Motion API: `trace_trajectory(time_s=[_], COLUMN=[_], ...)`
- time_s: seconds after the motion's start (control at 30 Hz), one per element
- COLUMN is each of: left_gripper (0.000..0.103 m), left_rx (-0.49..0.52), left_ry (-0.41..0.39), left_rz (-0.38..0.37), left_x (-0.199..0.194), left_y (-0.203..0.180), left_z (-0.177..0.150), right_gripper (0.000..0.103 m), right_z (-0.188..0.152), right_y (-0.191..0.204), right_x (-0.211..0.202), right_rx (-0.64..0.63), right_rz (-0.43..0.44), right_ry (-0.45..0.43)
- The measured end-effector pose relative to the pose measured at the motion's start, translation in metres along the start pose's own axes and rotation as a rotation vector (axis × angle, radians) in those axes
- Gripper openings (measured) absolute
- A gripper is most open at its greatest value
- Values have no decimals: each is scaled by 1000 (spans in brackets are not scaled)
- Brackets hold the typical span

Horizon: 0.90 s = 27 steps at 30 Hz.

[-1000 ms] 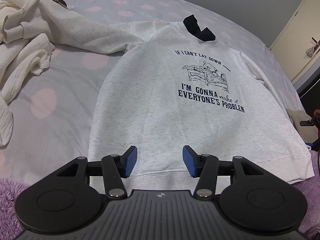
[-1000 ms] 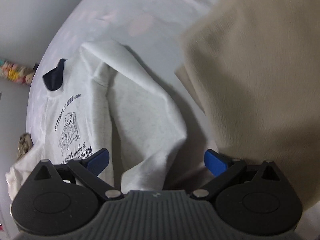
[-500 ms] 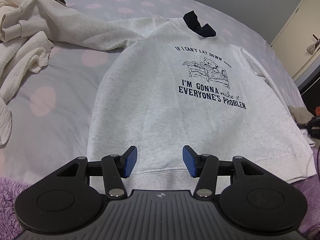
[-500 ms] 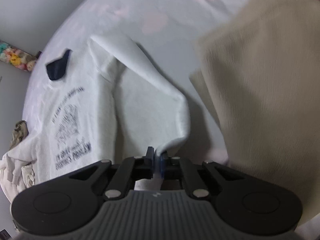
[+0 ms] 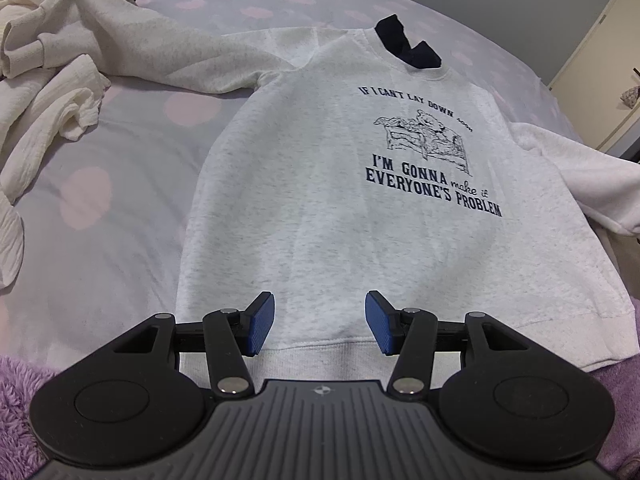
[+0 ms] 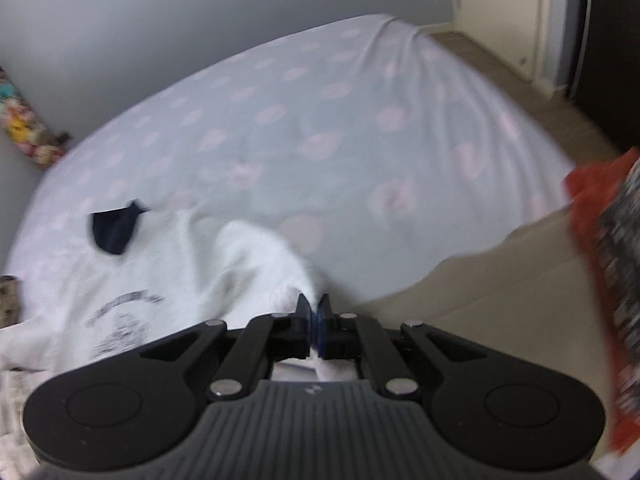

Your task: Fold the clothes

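Observation:
A light grey sweatshirt (image 5: 344, 208) with dark printed lettering lies face up on the bed, its navy neck lining (image 5: 404, 46) at the far end. My left gripper (image 5: 320, 322) hovers open over the bottom hem, nothing between its blue pads. The sweatshirt's right sleeve (image 5: 584, 184) is raised off the bed at the right edge of the left wrist view. My right gripper (image 6: 314, 314) is shut on that sleeve's cuff (image 6: 276, 264), which hangs lifted from its jaws. The right wrist view is blurred.
A heap of cream garments (image 5: 44, 60) lies at the far left of the bed. The lilac sheet with pink spots (image 6: 340, 120) stretches beyond the sweatshirt. A beige cloth (image 6: 500, 288) and a red patterned item (image 6: 600, 260) lie right; purple fleece (image 5: 24, 380) lies near.
My right gripper went from open around the sleeve cuff to shut on it, then rose and lifted the sleeve. The left gripper has stayed over the hem.

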<state>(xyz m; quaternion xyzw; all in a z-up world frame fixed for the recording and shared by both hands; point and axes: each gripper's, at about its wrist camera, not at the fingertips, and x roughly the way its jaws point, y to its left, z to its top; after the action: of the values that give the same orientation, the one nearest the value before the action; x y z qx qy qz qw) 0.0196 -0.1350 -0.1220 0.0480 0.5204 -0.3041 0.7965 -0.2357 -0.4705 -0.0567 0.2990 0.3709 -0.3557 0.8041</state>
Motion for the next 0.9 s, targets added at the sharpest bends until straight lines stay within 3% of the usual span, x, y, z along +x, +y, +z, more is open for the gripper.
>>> trace_trajectory(time_s=[0.27,0.4,0.53,0.67,0.8,0.9], left_gripper=[48,48,48,48,48,48], left_rx=[-29,-45,-47,-34,-24,-24], left_ry=[40,68,90,100,105,109], left_rz=[52,81,89,76,56,43], left_x=[11,19,28,34,39,41], left_y=[4,4,0,-8,-14,-14], left_z=[8,12,17,22,23,20], right_gripper=[3,3,5,19,60,61], right_z=[47,53,51,47,38,23], right_y=[-72,-109,-131,-133,-139,-151], right_x=[64,99,123,120,81,53], right_rx=[64,137,157,161,165,220], right_rz=[-302,-343,-310,-244,-222,-215], right_ry=[33,55,70,35,-90,-129])
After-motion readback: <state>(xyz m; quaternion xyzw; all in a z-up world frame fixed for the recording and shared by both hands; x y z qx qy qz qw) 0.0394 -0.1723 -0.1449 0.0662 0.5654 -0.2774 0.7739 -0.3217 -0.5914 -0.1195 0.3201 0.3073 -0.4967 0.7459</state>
